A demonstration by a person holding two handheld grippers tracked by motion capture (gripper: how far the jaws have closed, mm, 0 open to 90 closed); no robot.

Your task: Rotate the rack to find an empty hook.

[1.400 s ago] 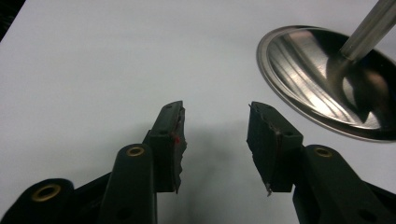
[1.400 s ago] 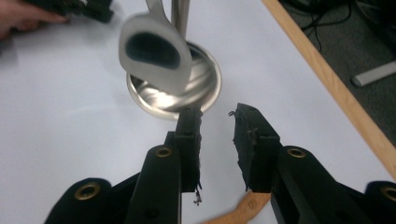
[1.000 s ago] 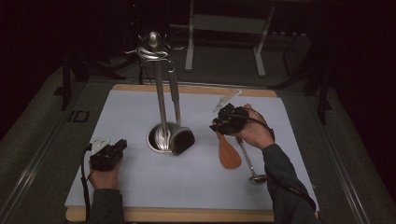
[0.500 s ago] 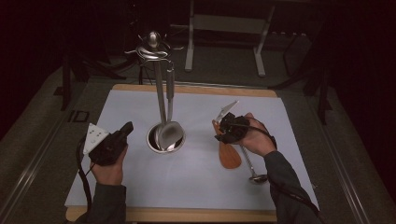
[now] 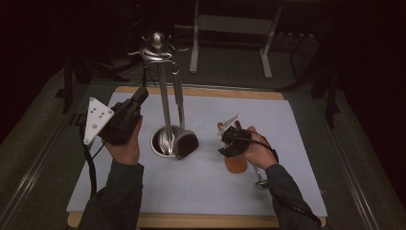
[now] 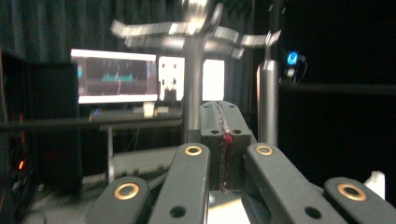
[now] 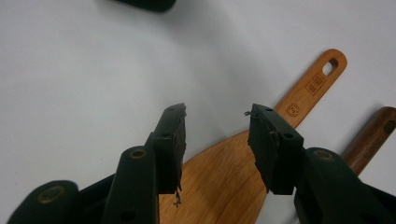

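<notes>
As we looked down from the high view, the utensil stand (image 5: 163,96) served as our landmark: it rose from a round base near the middle of the white mat (image 5: 297,124), with a ladle and a black-headed tool hanging against its pole. The wooden spatula (image 5: 235,164) lay flat on the mat to the right of that stand's base, and a second utensil with a brown wooden handle (image 7: 371,137) lay just beside it on the side away from the stand.

Our right gripper (image 5: 229,142) hovered directly over the spatula, so this hand was clearly the nearer one. In the right gripper view its jaws stood well apart and held nothing, and the spatula's broad blade (image 7: 219,182) sat below and between them. The long axis ran from the blade up and to the right in that view, ending at the handle's hanging hole (image 7: 330,66); the jaws straddled the blade's shoulder rather than the slim handle.

Our left gripper (image 5: 125,115) was raised to the left of the stand, its jaws pressed together on nothing, pointing towards the pole.

Two small stamped marks (image 7: 315,85) showed on the spatula handle, one square and one round; we could not read them.
</notes>
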